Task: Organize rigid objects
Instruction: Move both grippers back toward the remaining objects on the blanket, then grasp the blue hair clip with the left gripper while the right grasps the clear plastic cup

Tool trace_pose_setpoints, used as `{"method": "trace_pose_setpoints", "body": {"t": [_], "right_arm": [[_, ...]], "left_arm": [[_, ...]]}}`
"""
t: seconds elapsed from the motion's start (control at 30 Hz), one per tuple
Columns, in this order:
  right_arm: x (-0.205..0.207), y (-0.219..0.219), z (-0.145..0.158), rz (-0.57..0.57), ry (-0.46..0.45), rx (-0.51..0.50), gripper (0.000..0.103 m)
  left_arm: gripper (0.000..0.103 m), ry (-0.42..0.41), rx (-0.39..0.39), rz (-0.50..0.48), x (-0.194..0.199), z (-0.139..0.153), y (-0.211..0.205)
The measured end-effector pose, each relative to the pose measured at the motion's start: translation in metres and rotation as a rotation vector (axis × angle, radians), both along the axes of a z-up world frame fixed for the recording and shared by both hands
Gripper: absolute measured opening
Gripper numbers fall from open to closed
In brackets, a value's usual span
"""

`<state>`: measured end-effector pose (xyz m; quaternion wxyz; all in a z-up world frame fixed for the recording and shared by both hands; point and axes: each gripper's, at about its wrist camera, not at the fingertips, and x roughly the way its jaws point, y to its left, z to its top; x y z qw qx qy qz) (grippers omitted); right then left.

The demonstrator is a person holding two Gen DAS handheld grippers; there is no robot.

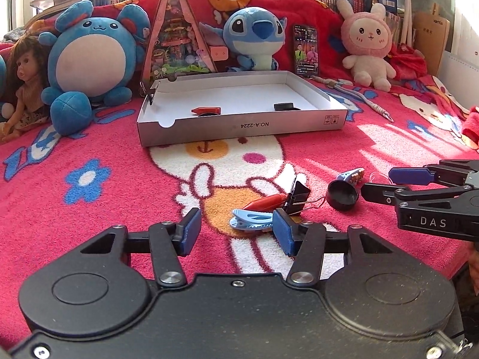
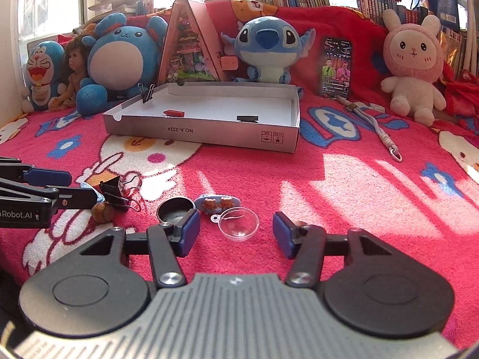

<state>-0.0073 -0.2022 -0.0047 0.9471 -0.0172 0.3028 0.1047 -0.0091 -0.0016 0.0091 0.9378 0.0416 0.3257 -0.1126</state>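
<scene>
Hovering low over the pink blanket [image 1: 89, 209], the left gripper [image 1: 236, 230] has its fingers spread and grasps nothing; a light blue hair clip [image 1: 251, 220], a red clip [image 1: 265, 201] and a black binder clip [image 1: 295, 196] lie just ahead. The right gripper [image 2: 236, 230] is likewise released, a clear plastic dome [image 2: 238, 223] between its fingers, a black cap [image 2: 175, 208] beside. The cardboard tray [image 1: 239, 127] farther back holds a red piece [image 1: 206, 110] and a black one [image 1: 284, 106].
</scene>
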Motion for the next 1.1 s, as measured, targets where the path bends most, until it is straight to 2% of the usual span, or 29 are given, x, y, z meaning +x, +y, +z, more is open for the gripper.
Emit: {"method": "trace_pose_setpoints", "body": {"t": [0.53,1.1], "right_arm": [[0.003,0.001,-0.005,-0.038,-0.002,0.010,0.053],[0.002,0.004,-0.006,-0.028,-0.002,0.017,0.053]], "left_arm": [[0.047,0.006,0.004,0.025,-0.002,-0.005,-0.008],[0.050,-0.003,0.084,0.163,0.002,-0.006,0.032]]}}
